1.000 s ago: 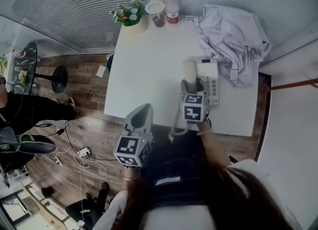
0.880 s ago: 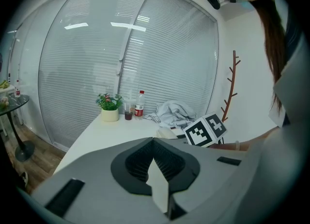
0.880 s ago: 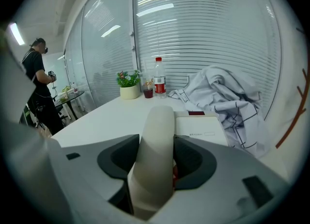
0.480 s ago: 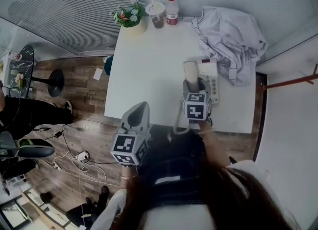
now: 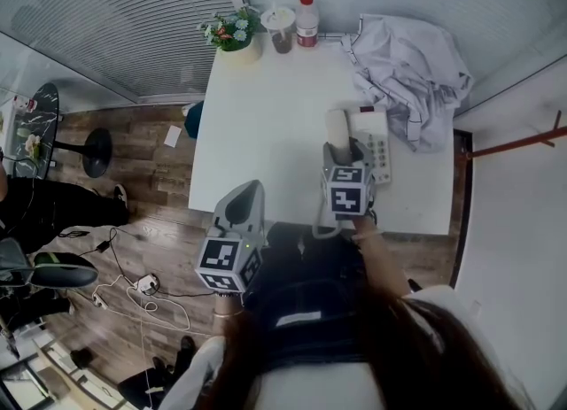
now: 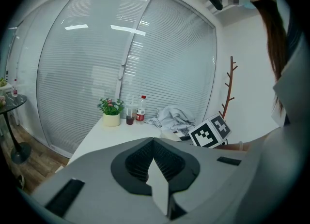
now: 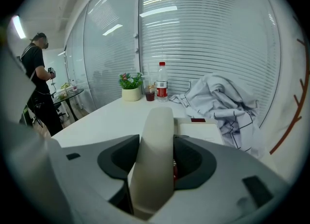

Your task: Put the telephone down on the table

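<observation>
The right gripper (image 5: 342, 158) has its jaws clamped on the cream handset (image 7: 156, 136), one pad on each long side, and the handset sticks out ahead of it toward 12 o'clock. In the head view it's over the white table (image 5: 257, 134), just beside the phone base (image 5: 376, 147) on the base's 9 o'clock side, roughly 4 o'clock from the table's middle. I can't tell if its far end touches the tabletop yet (the gripper body covers the near half).

The left gripper (image 5: 246, 205) is idle: jaws pressed together with nothing in them, hanging off the table's near edge around 7 o'clock.

My take on doing the put-down well:

- Bring the handset down level so its whole length lands at once. Tip-first and it'll probably rock or skid.
- Aim for the bare patch at 9 o'clock of the base, not the cradle.
- Mind the cord (image 5: 316, 222). It looks like it loops off the near edge under the gripper, so a sideways swing could tug the base.
- Only let the jaws spread once the table is carrying the weight.
- Then back out toward 6 o'clock, along the handset's length, so the pads don't drag it.

The crumpled shirt (image 5: 412, 63) at 1 o'clock and the plant (image 5: 230, 27), cup (image 5: 281, 26) and bottle (image 5: 306, 17) along the far edge are well apart from all this.
</observation>
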Available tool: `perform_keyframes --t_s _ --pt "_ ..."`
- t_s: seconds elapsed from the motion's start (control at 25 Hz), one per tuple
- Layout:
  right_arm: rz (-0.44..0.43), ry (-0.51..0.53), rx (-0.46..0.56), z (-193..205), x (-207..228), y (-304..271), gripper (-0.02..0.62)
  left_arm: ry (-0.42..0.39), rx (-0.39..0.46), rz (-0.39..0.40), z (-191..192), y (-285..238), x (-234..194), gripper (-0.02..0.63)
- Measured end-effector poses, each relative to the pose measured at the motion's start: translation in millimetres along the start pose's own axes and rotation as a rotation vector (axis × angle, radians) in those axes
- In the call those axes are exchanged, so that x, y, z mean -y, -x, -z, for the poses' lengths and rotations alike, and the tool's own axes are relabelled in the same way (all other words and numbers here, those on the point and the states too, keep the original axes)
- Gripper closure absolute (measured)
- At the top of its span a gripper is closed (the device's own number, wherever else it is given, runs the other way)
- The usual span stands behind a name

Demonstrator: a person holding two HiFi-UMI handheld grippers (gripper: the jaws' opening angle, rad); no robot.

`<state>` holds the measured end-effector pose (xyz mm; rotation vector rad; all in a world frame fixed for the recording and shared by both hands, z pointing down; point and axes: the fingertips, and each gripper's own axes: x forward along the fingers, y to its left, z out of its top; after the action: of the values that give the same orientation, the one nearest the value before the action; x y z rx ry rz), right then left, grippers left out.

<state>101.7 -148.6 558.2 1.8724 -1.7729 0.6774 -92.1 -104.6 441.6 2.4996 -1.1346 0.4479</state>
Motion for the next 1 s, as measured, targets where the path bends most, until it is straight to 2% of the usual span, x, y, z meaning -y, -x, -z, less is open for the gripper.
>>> perform_keyframes --t_s 1.0 --pt "-0.107 0.106 0.003 -10 -74 -8 0.377 0.051 0.025 -0.047 6 27 -39 0.609"
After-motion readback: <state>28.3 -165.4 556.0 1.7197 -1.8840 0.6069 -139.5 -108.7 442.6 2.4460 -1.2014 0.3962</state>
